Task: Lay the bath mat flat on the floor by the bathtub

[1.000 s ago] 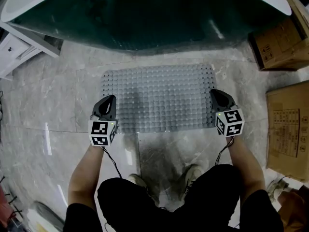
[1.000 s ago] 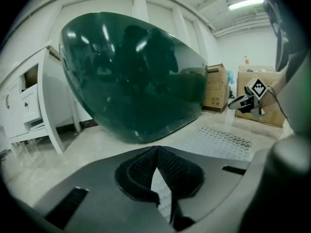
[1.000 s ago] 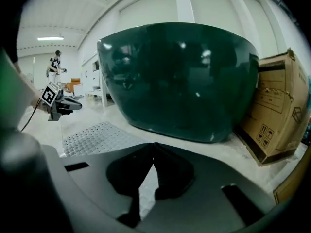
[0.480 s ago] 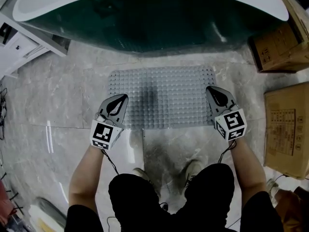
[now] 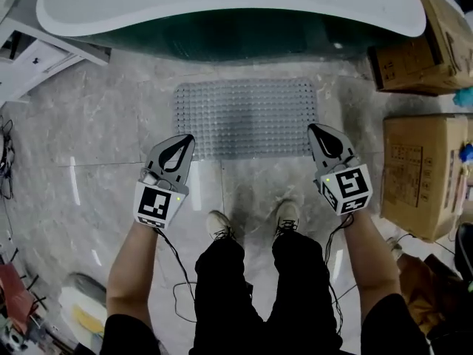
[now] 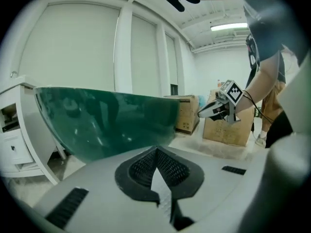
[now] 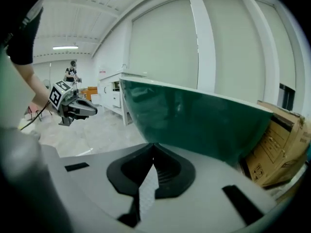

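The grey studded bath mat (image 5: 246,118) lies flat on the marble floor, directly in front of the dark green bathtub (image 5: 222,35) with its white rim. My left gripper (image 5: 182,140) hovers off the mat's near left corner, jaws shut and empty. Off the near right corner, my right gripper (image 5: 316,130) is also shut with nothing held. Both are apart from the mat. In the left gripper view the closed jaws point at the tub wall (image 6: 107,125), and the right gripper (image 6: 218,108) shows beyond. The right gripper view faces the tub (image 7: 194,120) with the left gripper (image 7: 73,106) at left.
Cardboard boxes stand at the right, one (image 5: 417,176) beside my right gripper and another (image 5: 414,50) by the tub's end. A white cabinet (image 5: 37,58) sits at the left. The person's shoes (image 5: 218,224) stand just behind the mat. Cables trail on the floor.
Both grippers have drawn back and up from the mat's near corners. The mat stays flat on the floor. The person has straightened up, so the view is higher.
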A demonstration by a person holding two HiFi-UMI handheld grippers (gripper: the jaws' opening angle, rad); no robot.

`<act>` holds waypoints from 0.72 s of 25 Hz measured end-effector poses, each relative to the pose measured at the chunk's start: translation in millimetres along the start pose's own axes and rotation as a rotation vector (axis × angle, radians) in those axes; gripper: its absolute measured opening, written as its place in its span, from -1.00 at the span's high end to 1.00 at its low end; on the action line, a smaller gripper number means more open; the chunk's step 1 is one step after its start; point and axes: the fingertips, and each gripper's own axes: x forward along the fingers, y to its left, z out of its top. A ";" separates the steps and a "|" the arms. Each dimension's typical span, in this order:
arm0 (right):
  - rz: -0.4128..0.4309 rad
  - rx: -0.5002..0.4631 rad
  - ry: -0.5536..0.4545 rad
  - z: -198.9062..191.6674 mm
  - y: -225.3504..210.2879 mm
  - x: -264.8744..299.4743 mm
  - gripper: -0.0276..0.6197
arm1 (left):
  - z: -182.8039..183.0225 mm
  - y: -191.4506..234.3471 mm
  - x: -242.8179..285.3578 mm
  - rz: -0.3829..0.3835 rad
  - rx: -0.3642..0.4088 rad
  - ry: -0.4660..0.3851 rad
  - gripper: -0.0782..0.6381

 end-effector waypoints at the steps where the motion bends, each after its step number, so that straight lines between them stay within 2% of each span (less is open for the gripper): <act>1: -0.005 0.017 0.007 14.6 4.6 -11.5 0.86 | 16.0 -4.4 -11.0 -0.008 -0.027 0.002 0.74; 6: -0.023 0.070 0.019 101.4 24.7 -64.5 0.86 | 99.0 -17.9 -71.1 -0.008 -0.189 0.021 0.74; 9: -0.028 0.090 0.008 156.0 33.8 -94.2 0.86 | 151.3 -29.2 -100.1 -0.016 -0.263 -0.006 0.74; 14: -0.013 0.093 -0.020 237.3 54.4 -130.0 0.86 | 231.6 -39.0 -141.6 -0.039 -0.301 -0.031 0.74; 18: 0.005 0.055 -0.070 303.4 71.3 -150.2 0.86 | 284.4 -27.5 -175.6 -0.022 -0.265 -0.076 0.74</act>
